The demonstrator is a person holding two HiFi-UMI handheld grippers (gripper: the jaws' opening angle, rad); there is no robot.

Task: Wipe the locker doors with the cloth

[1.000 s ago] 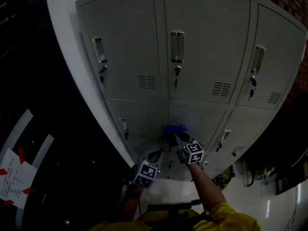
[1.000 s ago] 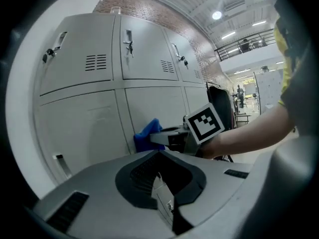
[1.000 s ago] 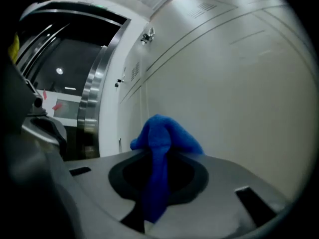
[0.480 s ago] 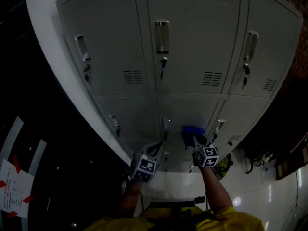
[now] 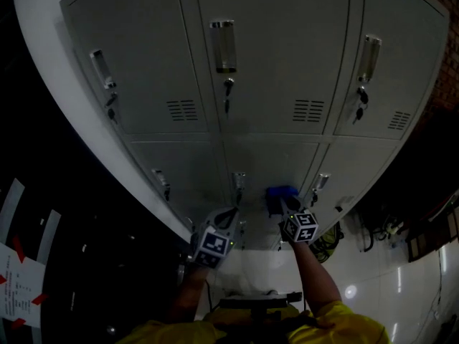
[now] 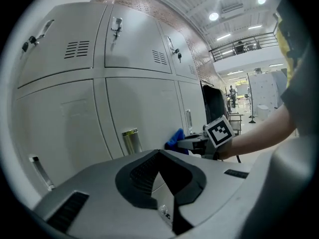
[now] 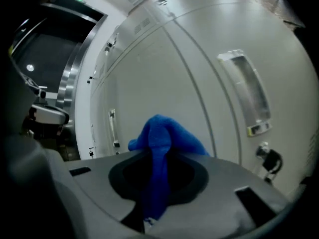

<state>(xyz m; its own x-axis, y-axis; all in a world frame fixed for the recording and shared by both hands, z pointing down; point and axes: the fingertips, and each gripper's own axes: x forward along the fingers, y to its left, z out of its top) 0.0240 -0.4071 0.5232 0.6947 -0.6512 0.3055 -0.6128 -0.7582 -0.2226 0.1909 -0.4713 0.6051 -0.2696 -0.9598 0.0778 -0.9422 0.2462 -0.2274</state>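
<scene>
Wiping the bottom row

The right gripper [image 5: 278, 205] is clamping the bunched blue cloth [image 7: 159, 133] so a wad is sticking out at the grey metal locker door [image 5: 269, 160]; the left gripper [image 5: 228, 218] is idling nearby, closed on nothing.

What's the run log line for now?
right gripper: shut on blue cloth | blue cloth: against lower middle locker door | left gripper: shut, empty

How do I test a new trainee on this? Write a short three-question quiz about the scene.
1. True or false: the right gripper is shut on the blue cloth.
2. The left gripper is: A) open around a handle; B) shut, holding nothing; C) shut on a key.
3. Fill in: the cloth is against a locker door in the ___ row.
Key: 1 true; 2 B; 3 lower.
</scene>
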